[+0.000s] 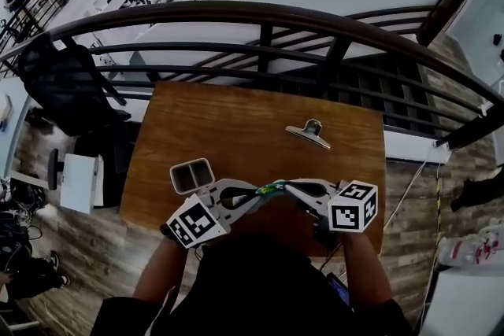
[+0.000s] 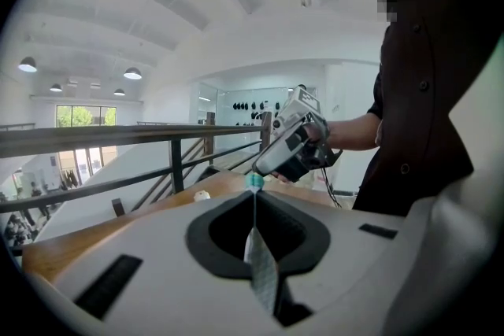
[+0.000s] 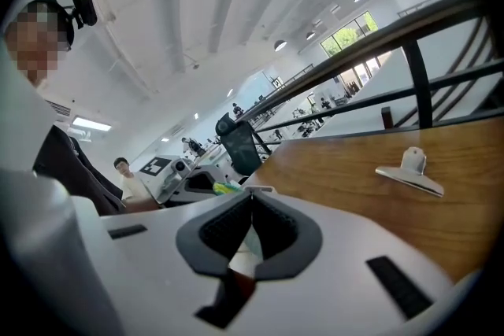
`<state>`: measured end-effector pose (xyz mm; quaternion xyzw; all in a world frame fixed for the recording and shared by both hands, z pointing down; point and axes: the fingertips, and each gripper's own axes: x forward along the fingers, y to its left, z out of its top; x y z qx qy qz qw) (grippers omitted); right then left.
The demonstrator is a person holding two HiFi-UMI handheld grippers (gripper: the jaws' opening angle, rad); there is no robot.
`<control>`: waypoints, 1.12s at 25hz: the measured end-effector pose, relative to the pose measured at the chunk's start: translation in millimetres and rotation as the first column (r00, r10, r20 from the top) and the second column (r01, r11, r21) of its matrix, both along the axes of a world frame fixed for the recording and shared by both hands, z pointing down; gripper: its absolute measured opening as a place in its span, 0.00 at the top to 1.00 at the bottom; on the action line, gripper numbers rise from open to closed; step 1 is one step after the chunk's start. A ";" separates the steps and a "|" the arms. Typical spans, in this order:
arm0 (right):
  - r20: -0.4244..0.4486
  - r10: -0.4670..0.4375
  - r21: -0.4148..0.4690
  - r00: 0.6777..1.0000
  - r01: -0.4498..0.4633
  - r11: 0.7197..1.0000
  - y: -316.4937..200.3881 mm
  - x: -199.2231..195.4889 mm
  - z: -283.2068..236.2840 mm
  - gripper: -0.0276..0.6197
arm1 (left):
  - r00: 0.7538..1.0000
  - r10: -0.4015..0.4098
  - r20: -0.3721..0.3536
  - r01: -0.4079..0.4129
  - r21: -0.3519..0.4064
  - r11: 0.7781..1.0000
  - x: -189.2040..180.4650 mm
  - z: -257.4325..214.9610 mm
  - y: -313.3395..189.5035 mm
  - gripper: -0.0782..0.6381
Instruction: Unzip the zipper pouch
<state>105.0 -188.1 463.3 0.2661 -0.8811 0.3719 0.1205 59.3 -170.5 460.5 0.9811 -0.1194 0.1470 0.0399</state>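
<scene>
The zipper pouch (image 1: 272,188), green and teal, hangs stretched between my two grippers above the near edge of the wooden table (image 1: 236,122), close to the person's chest. My left gripper (image 1: 256,197) is shut on one end. In the left gripper view a thin patterned strip of pouch (image 2: 262,271) runs edge-on through the jaws of that gripper (image 2: 254,201), with a teal bead (image 2: 254,182) at the tips. My right gripper (image 1: 293,189) faces it and is shut on the other end. The right gripper view shows white and red material (image 3: 244,252) pinched in its jaws (image 3: 252,197). Whether that is the zipper pull is unclear.
A metal binder clip (image 1: 309,134) lies mid-table, also seen in the right gripper view (image 3: 409,173). A small grey open box (image 1: 191,175) stands by the left gripper. A dark railing (image 1: 260,43) runs behind the table, and a black office chair (image 1: 63,83) stands to the left.
</scene>
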 end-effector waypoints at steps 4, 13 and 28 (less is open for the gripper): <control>-0.043 0.026 0.008 0.999 -0.025 1.000 0.0 10.6 7.1 0.96 | 1.000 -0.004 0.010 0.004 0.005 1.000 -0.7 1.7 0.4 0.87; -0.077 0.031 0.015 0.997 -0.030 0.999 2.7 16.0 11.3 0.96 | 1.000 0.000 0.008 0.000 -0.004 1.000 -4.3 1.0 3.5 0.87; -0.158 0.061 0.042 0.986 -0.055 0.998 -1.4 34.9 21.4 0.95 | 1.000 -0.011 0.019 0.011 0.002 1.000 -0.5 1.9 3.7 0.87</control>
